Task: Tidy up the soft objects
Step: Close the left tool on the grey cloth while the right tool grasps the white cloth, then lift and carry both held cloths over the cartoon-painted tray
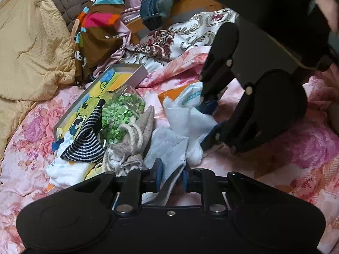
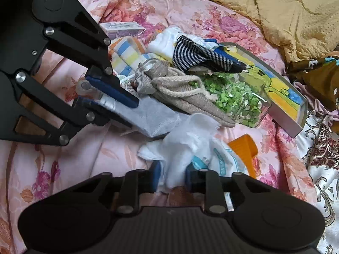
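Note:
A heap of soft things lies on the pink flowered bedspread (image 1: 286,165). My left gripper (image 1: 171,173) is shut on a pale grey cloth (image 1: 167,146), whose edge runs between the blue pads. In the right wrist view the left gripper (image 2: 131,114) comes in from the left, pinching that grey cloth (image 2: 152,118). My right gripper (image 2: 173,174) is shut on a crumpled white cloth (image 2: 190,139). In the left wrist view the right gripper (image 1: 209,120) reaches down from the upper right onto the white cloth (image 1: 186,116).
Beside the cloths lie a striped sock (image 1: 86,139), a beige drawstring bag (image 1: 135,135), a clear jar of green bits (image 1: 120,112) and a cartoon-printed box (image 1: 91,97). An orange and white packet (image 2: 243,148) lies under the white cloth. A yellow quilt (image 1: 31,53) and piled clothes (image 1: 99,27) lie beyond.

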`<state>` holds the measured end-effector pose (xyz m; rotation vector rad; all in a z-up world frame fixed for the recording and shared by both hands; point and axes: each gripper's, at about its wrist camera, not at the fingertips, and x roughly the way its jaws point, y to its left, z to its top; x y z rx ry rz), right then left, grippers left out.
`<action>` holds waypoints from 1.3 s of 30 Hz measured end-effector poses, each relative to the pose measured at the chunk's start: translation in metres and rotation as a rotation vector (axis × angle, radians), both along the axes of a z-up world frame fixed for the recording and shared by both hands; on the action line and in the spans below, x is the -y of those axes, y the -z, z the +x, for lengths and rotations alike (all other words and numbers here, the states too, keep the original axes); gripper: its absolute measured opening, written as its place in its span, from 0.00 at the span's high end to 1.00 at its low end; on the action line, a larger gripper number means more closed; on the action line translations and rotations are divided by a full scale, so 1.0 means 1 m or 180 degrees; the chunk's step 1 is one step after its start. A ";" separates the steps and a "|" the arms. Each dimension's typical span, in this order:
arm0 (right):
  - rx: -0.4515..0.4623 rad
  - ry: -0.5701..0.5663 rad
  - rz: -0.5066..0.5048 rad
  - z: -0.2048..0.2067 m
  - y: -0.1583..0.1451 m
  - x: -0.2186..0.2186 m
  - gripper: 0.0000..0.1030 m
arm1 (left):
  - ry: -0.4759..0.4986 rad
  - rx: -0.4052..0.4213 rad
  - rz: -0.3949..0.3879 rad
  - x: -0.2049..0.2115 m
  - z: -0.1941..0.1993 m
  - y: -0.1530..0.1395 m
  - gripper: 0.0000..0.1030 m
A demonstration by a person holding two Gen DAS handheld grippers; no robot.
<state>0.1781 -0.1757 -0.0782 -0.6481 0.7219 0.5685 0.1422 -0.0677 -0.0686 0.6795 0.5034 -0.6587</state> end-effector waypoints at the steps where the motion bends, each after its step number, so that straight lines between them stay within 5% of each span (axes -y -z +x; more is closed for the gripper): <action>1: 0.0014 0.0020 0.0021 -0.001 -0.001 0.001 0.81 | -0.0019 0.0013 -0.0020 -0.001 0.001 -0.001 0.85; 7: 0.0218 0.0128 0.0277 -0.007 -0.023 0.011 0.89 | -0.0165 0.0179 -0.0336 -0.009 -0.001 -0.015 0.91; 13: 0.0292 0.0215 0.0450 -0.010 -0.038 0.019 0.90 | -0.0503 0.0007 -0.0820 -0.023 0.009 -0.032 0.92; 19: 0.0061 0.0251 0.0441 0.000 -0.026 0.019 0.67 | -0.0563 -0.0073 -0.0787 -0.022 0.011 -0.031 0.92; 21: 0.0055 0.0224 0.0377 0.001 -0.020 0.015 0.66 | -0.0559 -0.0069 -0.0768 -0.022 0.011 -0.029 0.93; 24: 0.0037 0.0148 0.0265 0.000 -0.012 0.009 0.92 | -0.0564 -0.0064 -0.0782 -0.023 0.011 -0.029 0.94; 29: 0.0378 0.0005 0.0192 -0.016 -0.018 0.004 0.95 | -0.0543 0.0096 -0.0864 -0.025 0.004 -0.034 0.96; 39: 0.1156 0.0299 0.0635 -0.030 -0.063 0.022 0.95 | -0.0712 0.0448 -0.1545 -0.041 -0.010 -0.070 0.96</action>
